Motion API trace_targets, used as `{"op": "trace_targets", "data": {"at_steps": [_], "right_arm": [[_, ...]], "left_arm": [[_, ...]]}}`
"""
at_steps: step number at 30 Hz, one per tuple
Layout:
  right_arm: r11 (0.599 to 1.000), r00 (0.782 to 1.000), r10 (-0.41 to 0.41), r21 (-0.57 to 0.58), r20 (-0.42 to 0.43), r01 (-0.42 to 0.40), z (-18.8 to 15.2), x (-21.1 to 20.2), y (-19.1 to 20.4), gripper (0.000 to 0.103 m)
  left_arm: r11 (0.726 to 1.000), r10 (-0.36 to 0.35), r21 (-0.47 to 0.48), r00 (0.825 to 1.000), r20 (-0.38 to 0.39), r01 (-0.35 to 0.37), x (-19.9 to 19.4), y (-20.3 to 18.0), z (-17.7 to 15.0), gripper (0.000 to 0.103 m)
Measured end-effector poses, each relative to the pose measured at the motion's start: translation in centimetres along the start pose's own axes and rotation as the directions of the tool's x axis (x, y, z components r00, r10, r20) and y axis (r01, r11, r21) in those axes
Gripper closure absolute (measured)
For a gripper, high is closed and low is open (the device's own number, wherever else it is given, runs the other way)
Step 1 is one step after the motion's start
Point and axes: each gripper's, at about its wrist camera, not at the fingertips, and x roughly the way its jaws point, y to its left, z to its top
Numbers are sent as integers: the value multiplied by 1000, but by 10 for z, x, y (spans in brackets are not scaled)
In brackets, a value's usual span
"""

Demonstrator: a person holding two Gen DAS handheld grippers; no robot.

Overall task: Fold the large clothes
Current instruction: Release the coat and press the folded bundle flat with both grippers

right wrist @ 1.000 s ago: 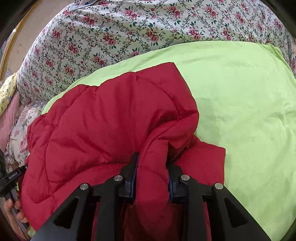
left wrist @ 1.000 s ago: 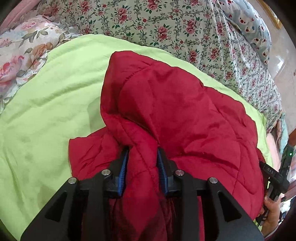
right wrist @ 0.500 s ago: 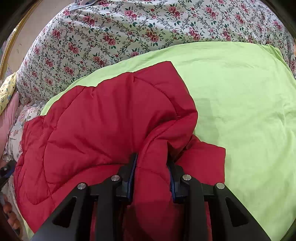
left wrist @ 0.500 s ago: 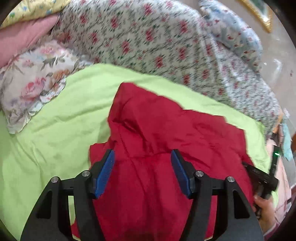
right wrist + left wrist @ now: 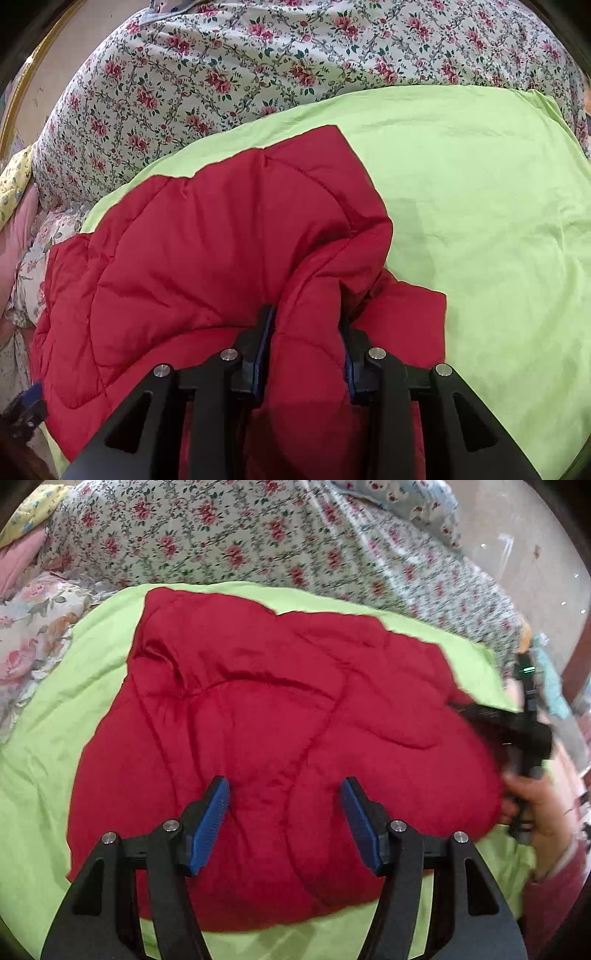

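A red quilted jacket [image 5: 277,701] lies bunched on a lime green sheet [image 5: 44,757]. My left gripper [image 5: 284,786] hovers over its near part, open, with nothing pinched between the blue pads [image 5: 210,823]. In the right wrist view my right gripper [image 5: 306,317] holds a raised fold of the jacket [image 5: 184,258] at its right side. Its jaws are opening, and the fold still fills the gap and touches both pads. The fingertips are buried in the fabric. The left wrist view shows a hand [image 5: 532,805] holding the right gripper at the jacket's right edge.
A floral bedspread [image 5: 221,535] rises behind the green sheet [image 5: 480,221]. A flowered pillow [image 5: 29,627] sits at the far left, with pink and yellow cloth beyond it. Bare green sheet stretches to the right of the jacket in the right wrist view.
My left gripper let go of the red fold, opened wide and drew back and up, and the jacket settled flatter. The right gripper stayed put, its jaws slightly wider on the fold.
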Motion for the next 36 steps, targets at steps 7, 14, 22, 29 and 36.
{"op": "trace_targets", "data": {"at_steps": [7,14,22,29,36], "right_arm": [[1000,995,2,-17,96,0,-15,-50,5,48],[998,985,-2,-63,172,13,-49,-99,23,41],[992,964,63,-126,257,-31,-72,-140,45,40],[968,988,107,-237,114,-78,-80,-104,82,40],[962,999,-25,-270,38,34,-71,-50,82,41]], "left_arm": [[999,-5,-35,1000,-13,4,14,9,-6,41],[999,-4,-35,1000,-8,4,18,11,-7,41],[998,-18,-52,1000,2,18,18,15,-8,41],[998,-23,-59,1000,-2,22,18,17,-9,41],[997,-30,-72,1000,-1,30,16,18,-9,41]]}}
